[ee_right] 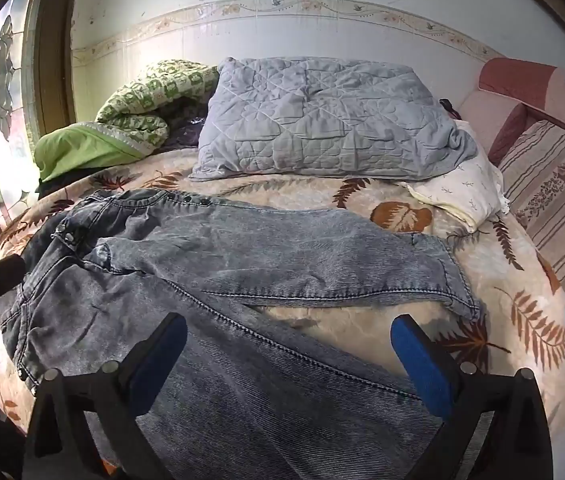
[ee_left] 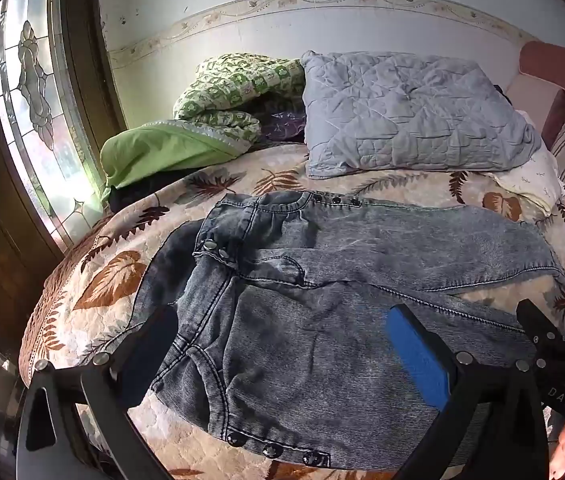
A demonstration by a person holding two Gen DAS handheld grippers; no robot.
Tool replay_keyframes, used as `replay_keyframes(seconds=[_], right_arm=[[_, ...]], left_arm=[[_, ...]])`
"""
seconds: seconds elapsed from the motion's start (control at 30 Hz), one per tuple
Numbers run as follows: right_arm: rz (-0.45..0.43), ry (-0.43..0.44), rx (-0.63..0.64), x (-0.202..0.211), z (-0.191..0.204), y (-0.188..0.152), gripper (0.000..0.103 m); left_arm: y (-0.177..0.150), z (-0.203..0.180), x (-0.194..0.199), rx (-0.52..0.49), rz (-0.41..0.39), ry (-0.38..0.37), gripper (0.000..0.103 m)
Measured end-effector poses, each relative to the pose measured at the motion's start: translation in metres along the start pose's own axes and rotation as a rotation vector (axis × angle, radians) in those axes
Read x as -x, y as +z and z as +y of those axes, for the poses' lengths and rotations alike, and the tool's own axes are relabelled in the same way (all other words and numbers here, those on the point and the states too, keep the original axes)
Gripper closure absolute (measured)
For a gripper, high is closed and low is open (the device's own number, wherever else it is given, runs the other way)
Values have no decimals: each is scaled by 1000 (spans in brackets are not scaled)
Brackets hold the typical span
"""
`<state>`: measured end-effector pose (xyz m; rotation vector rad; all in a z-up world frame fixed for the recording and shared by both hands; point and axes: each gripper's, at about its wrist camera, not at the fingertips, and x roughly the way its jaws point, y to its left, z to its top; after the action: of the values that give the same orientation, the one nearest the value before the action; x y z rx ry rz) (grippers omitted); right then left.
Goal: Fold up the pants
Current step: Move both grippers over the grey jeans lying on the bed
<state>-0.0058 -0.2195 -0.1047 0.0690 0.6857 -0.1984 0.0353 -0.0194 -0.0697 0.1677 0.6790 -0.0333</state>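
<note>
Grey acid-washed jeans (ee_left: 322, 280) lie spread on the leaf-patterned bedspread (ee_left: 110, 276), waistband to the left and both legs running to the right. The far leg (ee_right: 282, 256) ends in a cuff near the bed's right side. The near leg (ee_right: 262, 392) runs toward the camera. My left gripper (ee_left: 282, 344) hovers open above the seat and waist area, nothing between its blue pads (ee_left: 418, 356). My right gripper (ee_right: 286, 352) is open over the near leg, pads apart and empty. Its black frame also shows in the left wrist view at the right edge (ee_left: 550, 340).
A grey quilted pillow (ee_right: 322, 120) and a green patterned blanket (ee_right: 130, 112) lie at the head of the bed by the wall. A white pillow (ee_right: 458, 192) and a striped cushion (ee_right: 554, 200) sit to the right. A stained-glass window (ee_left: 30, 92) is on the left.
</note>
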Motion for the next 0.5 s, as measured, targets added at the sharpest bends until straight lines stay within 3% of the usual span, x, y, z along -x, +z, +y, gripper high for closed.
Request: replay_keyframes(seconds=[0.2, 0.5], right_arm=[[-14, -30, -43, 5, -20, 4, 0], [-55, -23, -83, 29, -22, 8, 0]], left_arm=[[-1, -19, 4, -33, -10, -20, 0], [2, -11, 24, -16, -47, -29, 0]])
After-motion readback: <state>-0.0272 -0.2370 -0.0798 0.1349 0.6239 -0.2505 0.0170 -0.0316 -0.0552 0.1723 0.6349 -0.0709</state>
